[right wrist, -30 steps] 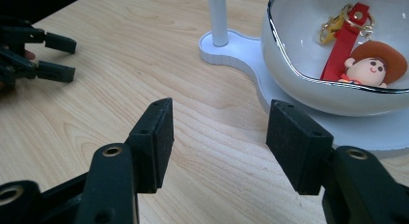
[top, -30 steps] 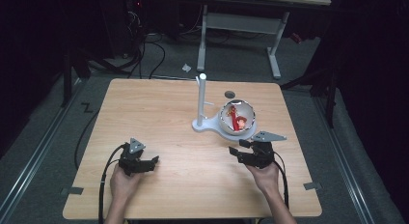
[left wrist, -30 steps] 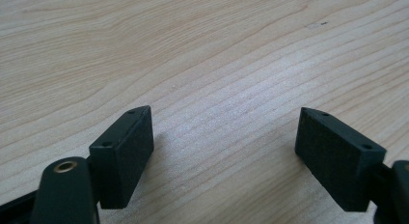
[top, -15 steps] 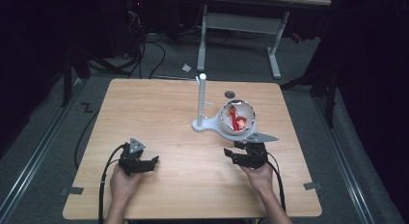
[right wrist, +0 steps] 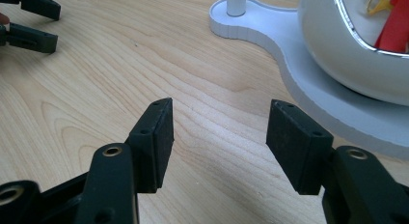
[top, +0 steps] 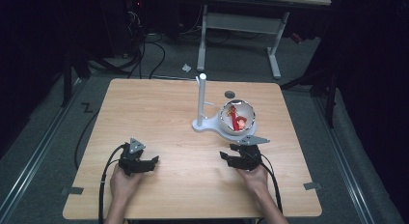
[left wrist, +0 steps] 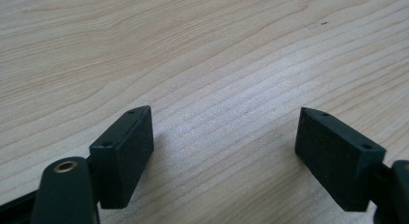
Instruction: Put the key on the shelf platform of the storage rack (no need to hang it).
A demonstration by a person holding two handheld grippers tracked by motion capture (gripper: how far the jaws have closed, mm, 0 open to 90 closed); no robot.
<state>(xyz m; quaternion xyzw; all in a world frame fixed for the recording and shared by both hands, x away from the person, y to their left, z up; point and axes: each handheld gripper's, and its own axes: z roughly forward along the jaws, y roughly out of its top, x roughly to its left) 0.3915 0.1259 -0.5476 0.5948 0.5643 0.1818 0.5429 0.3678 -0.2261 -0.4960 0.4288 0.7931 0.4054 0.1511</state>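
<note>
Reaching for the bowl calls for patience: the right black two-jaw gripper sits low over the pale wooden table, jaws spread with nothing between them, and the left black gripper rests likewise spread and empty. Just beyond, the shiny white round bowl holding red and gold pieces sits on a flat white stand beside its upright white post; approach from the near rim, avoiding the stand's edge.

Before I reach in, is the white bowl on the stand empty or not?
Not empty: the white bowl holds red and gold items.
</note>
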